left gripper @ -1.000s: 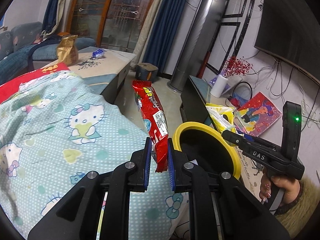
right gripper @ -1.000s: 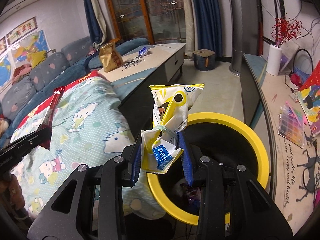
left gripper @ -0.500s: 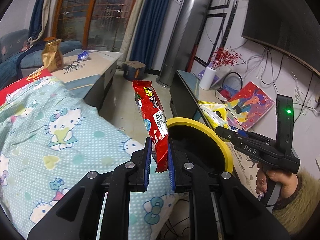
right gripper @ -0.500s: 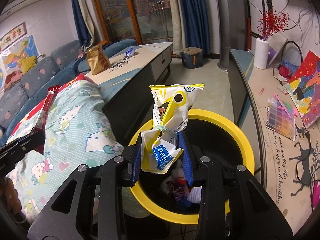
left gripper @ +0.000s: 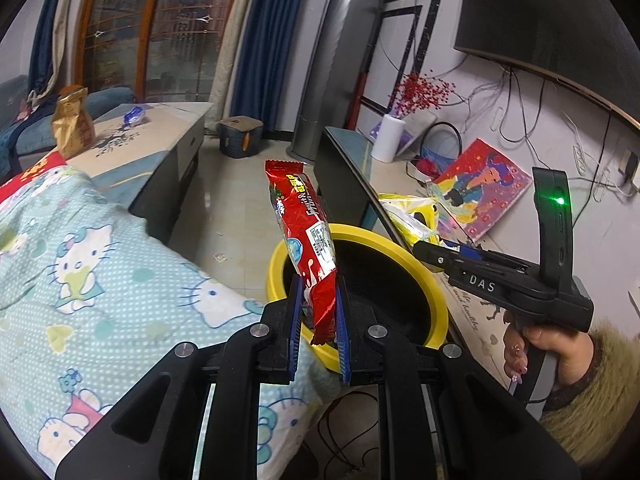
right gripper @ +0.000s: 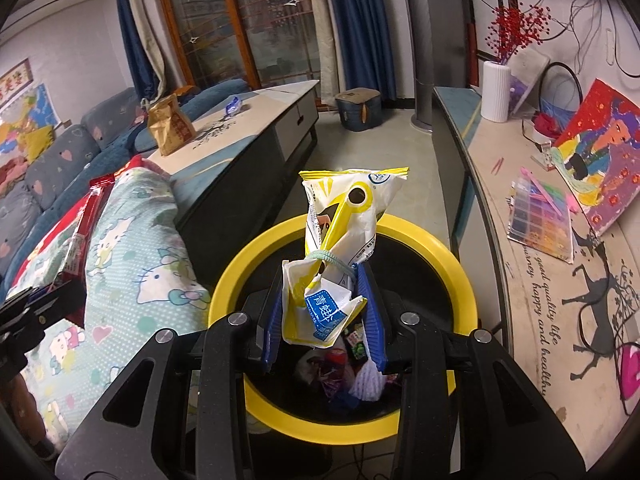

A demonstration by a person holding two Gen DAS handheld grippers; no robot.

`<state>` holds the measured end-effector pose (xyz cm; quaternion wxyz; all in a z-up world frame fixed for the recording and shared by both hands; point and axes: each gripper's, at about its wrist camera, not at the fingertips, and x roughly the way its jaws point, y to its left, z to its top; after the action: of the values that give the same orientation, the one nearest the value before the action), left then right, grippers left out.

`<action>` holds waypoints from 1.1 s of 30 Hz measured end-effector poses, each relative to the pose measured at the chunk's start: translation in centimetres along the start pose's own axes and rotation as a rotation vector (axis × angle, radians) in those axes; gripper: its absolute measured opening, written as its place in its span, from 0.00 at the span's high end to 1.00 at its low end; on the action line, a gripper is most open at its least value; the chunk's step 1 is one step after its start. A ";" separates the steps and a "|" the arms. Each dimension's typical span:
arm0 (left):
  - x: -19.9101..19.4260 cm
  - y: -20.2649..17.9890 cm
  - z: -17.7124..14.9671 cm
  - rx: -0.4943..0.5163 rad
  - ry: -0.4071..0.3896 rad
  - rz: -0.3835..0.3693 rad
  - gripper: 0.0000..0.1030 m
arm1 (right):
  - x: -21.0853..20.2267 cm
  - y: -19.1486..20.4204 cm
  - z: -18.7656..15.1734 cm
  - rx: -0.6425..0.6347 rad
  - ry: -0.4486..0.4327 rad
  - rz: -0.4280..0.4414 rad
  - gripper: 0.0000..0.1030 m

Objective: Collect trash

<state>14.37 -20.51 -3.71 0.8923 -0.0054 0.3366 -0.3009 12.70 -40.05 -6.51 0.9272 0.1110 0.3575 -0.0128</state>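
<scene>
Yellow-and-white crinkly foil, a snack bag (right gripper: 344, 248) tied at the middle with a pale band, held by its lower end between the blue pads of the right tongs (right gripper: 325, 312), closed on it, directly above the mouth of the yellow-rimmed trash bin (right gripper: 460, 276). Red glossy wrapper (left gripper: 308, 240), long and narrow, pinched at its bottom end by the left tongs (left gripper: 317, 320), closed on it too, standing upright over the near-left edge of the same bin (left gripper: 434, 292). Already some trash lying at the bottom of the bin.

Likely step in hand: dropping both pieces in. For the right side, enough to open the tongs, since the bag hangs over the middle of the opening; better to tilt the tongs down a little first, so the tall top falls inward and not over the rim. For the left side, not yet well placed: needs to go further right, over the dark inside, because the wrapper sits above the rim, beside the Hello Kitty blanket (left gripper: 100, 264), and may slide out onto it. Better one release after the other, to avoid a collision of the two tongs.

More trash probably waiting on the table (right gripper: 256, 120): a brown paper bag (right gripper: 170, 126) and a small blue wrapper (right gripper: 233, 105).
</scene>
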 end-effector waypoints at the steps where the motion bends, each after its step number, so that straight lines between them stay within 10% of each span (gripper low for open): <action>1: 0.3 -0.3 0.0 0.007 0.004 -0.005 0.86 | 0.1 -0.3 -0.1 0.003 0.004 -0.003 0.73; 20: 6.2 -3.2 -0.7 0.100 0.109 -0.039 0.85 | 1.1 -2.8 -0.7 0.066 0.034 -0.011 0.65; 28: 9.2 -2.4 -0.3 0.077 0.151 -0.033 0.23 | 0.0 -2.9 -0.9 0.085 0.024 -0.034 0.42; 33: 7.6 -1.1 -0.6 0.042 0.124 -0.016 0.08 | -1.7 -2.1 -1.3 0.057 -0.004 -0.054 0.33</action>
<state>17.92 -25.44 -8.51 0.8672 0.0290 0.3847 -0.3149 10.38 -41.93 -6.70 0.9237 0.1276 0.3580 -0.0480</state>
